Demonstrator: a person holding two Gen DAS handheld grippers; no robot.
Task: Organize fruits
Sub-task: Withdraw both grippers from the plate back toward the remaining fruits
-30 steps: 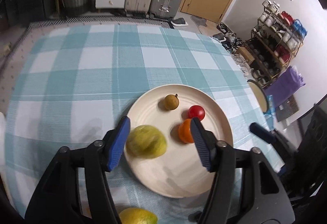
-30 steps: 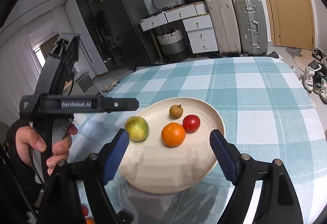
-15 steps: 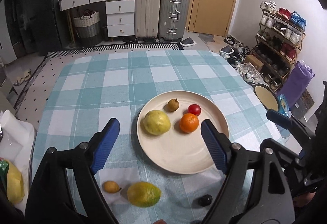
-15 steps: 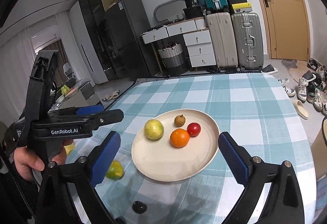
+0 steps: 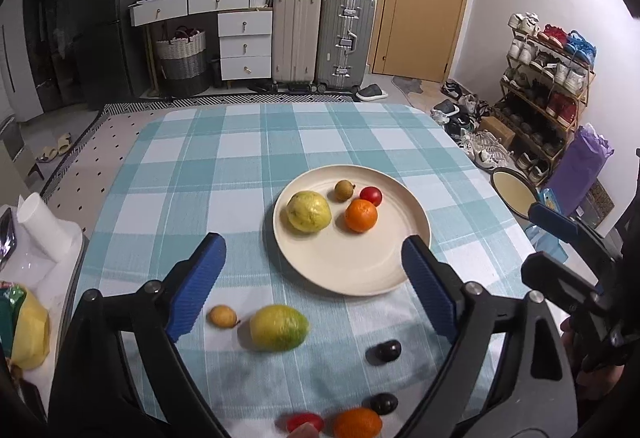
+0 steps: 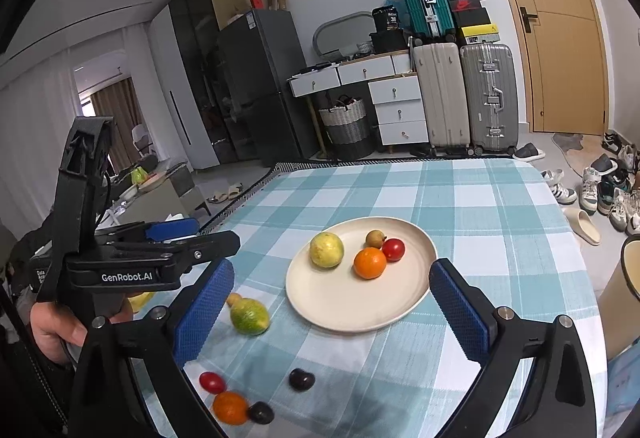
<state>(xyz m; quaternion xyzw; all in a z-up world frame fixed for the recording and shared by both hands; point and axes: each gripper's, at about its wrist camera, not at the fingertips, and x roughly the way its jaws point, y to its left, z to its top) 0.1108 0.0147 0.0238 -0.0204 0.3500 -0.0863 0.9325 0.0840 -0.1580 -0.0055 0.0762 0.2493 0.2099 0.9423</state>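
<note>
Both tongs, left [image 5: 314,278] and right [image 6: 328,312], empty, opening wide, plate [image 5: 352,274] of fruit just beyond.

Plate [image 5: 416,238] mid tabletop [image 5: 224,166] w/ 4 fruits [image 5: 309,211] on its far half. Nearer edge, off plate: lime [image 5: 279,327], small fruit [image 5: 222,316] left of it, more in front.

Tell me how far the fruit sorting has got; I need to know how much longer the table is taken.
Done: the plate holds four fruits: a yellow-green one, an orange, a red tomato and a small brown fruit.

In hand: nothing; the left gripper is opening with nothing between its jaws, and the right gripper is open and empty.

Left: on the cloth, a green-yellow citrus, a small yellow fruit, two dark fruits, another orange and another tomato.
</note>
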